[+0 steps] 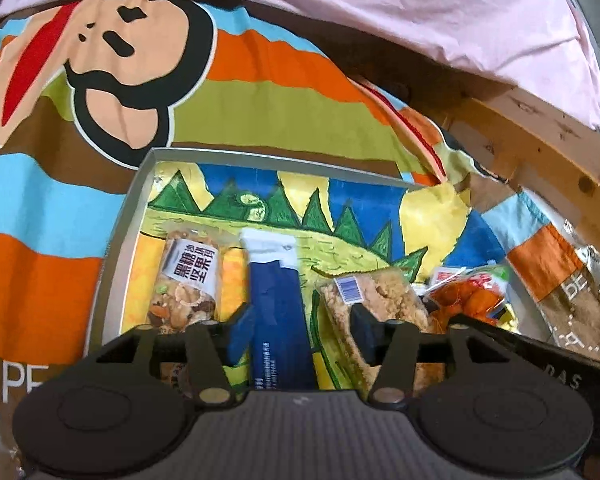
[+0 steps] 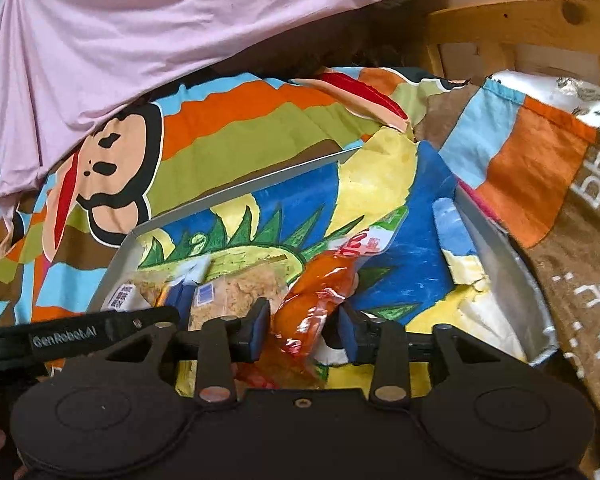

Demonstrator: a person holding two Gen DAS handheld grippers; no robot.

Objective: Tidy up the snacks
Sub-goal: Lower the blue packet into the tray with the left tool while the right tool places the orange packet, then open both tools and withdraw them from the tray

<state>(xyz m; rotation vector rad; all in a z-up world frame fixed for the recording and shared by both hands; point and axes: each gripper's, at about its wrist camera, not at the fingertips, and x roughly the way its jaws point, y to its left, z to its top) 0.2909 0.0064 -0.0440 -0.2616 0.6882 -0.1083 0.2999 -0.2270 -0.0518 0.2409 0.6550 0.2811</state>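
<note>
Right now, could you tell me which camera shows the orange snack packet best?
The right wrist view: the orange snack packet lies whole between the right gripper fingers. The left wrist view catches it only small, at the side.

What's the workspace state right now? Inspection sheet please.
Surface: striped cartoon-monkey blanket.
Job's things: shallow tray holds nut bar, blue packet, rice crisp bar, orange snack pack.
Clutter: silver-brown bag beside the tray.
Grippers: left tongs open over blue packet; right tongs open around orange snack pack.
Cables: nothing seen.
Surroundings: pink sheet, wooden frame.
</note>
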